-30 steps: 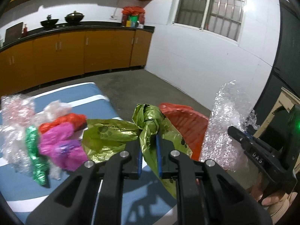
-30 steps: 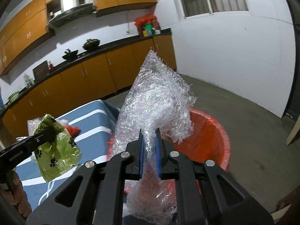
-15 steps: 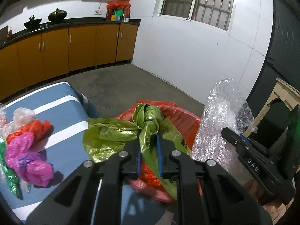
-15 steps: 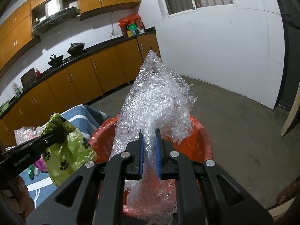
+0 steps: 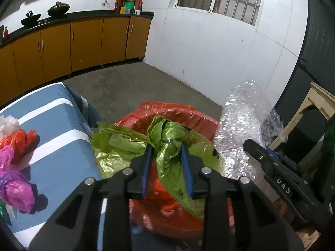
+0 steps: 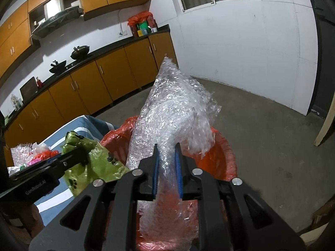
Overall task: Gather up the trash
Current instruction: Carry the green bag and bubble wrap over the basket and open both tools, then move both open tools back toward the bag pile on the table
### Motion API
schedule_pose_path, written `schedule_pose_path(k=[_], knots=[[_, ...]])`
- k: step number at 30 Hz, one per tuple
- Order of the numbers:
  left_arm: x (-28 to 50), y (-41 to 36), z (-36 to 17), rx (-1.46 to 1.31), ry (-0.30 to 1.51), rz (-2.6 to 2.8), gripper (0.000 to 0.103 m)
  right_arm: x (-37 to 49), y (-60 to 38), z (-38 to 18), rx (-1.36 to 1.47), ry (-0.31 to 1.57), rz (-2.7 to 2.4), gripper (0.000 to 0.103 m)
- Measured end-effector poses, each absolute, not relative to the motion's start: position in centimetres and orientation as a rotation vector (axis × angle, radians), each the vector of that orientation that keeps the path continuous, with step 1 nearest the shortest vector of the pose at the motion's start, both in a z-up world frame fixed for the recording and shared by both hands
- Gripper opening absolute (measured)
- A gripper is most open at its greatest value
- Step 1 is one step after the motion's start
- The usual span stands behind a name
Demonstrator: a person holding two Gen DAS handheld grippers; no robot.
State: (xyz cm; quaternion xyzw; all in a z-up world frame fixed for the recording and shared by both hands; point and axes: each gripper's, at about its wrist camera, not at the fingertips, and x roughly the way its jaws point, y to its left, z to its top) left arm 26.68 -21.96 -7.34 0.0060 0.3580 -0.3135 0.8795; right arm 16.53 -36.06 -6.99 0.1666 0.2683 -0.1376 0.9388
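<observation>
A bin lined with an orange bag stands on the floor beside the table. My left gripper hangs over it with its jaws parted; a crumpled green plastic bag still lies between them. My right gripper is shut on a wad of clear bubble wrap and holds it over the bin. The bubble wrap also shows in the left wrist view, and the green bag in the right wrist view.
A table with a blue and white striped cloth holds pink, orange and clear wrappers at the left. Orange kitchen cabinets line the back wall. Bare concrete floor lies beyond the bin. A wooden frame stands right.
Both grippers have moved right, from over the table to over the bin. My left gripper's jaws have opened around the green bag. My right gripper stays shut on the bubble wrap.
</observation>
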Motion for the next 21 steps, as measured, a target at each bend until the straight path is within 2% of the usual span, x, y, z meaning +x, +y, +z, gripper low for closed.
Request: schedule_pose_path(k=[1,5,7,13,21], knots=[[26.7,-21.9,-7.5,0.013,0.75,-0.651,0.031,16.5,-36.1,-7.1,0.341,0.548,-0.282,0.027],[26.9,-21.6,-8.1,0.009,0.766,-0.639,0.036,16.3,-36.3,-7.3,0.347,0.551,-0.288,0.031],[26.9,-21.6,-8.2,0.008,0.772,-0.639,0.038,16.1,-36.5,-7.4,0.348,0.55,-0.295,0.036],[26.2,-21.0,-7.9,0.018,0.756,-0.624,0.042,15.2,-37.0,-7.2,0.334,0.545,-0.314,0.037],[24.6,-17.1,-6.5,0.024,0.676,-0.484,0.062,14.8,-35.6,-6.3,0.282,0.537,-0.292,0.037]])
